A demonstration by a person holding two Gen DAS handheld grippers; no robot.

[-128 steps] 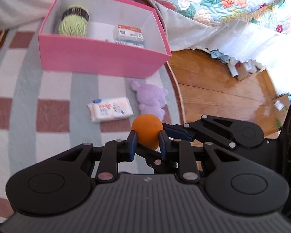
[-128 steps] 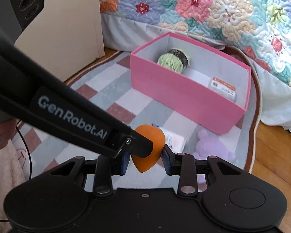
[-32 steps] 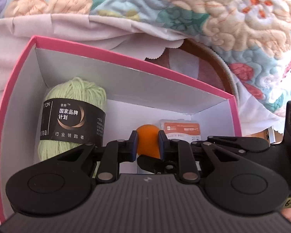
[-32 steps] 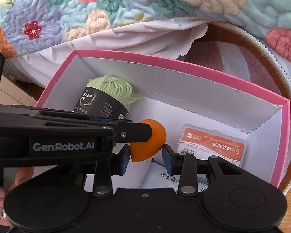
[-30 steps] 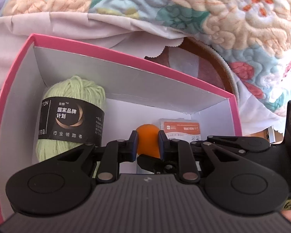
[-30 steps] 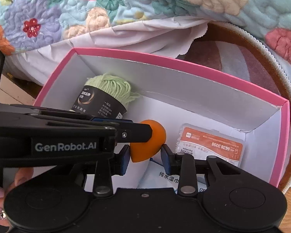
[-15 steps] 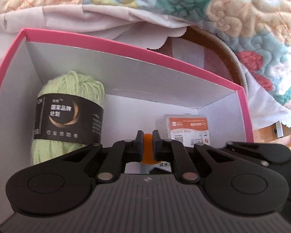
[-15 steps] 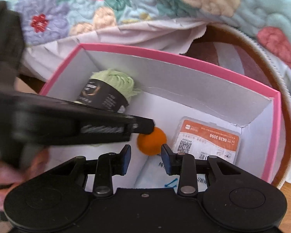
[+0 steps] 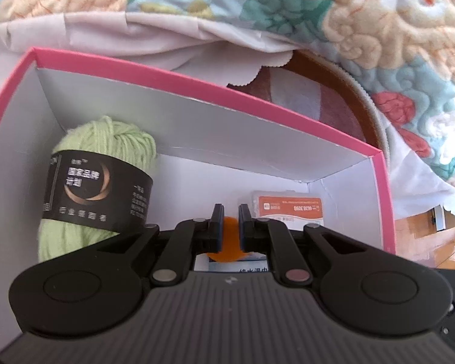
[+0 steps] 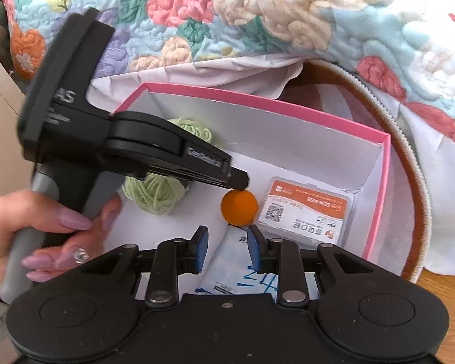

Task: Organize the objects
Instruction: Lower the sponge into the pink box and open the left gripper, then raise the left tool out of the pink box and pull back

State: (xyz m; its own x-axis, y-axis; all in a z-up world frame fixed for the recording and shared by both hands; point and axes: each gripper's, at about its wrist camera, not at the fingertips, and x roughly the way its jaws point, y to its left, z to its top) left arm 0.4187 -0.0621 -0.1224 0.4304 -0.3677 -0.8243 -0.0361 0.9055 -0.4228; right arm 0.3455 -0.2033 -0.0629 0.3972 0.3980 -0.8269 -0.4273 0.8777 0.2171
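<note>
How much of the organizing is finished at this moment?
Done: the green yarn ball, orange-labelled flat case, blue-white packet and round orange sponge lie inside the pink cardboard box. In hand: nothing; the left gripper and right gripper grip no object. Left: unclear, nothing loose shows outside the box.

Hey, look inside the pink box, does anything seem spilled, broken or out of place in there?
Nothing stands out. The pink box holds the green yarn, the orange sponge, the orange-labelled pack and a wet-wipes pack, all intact, nothing spilled.
</note>
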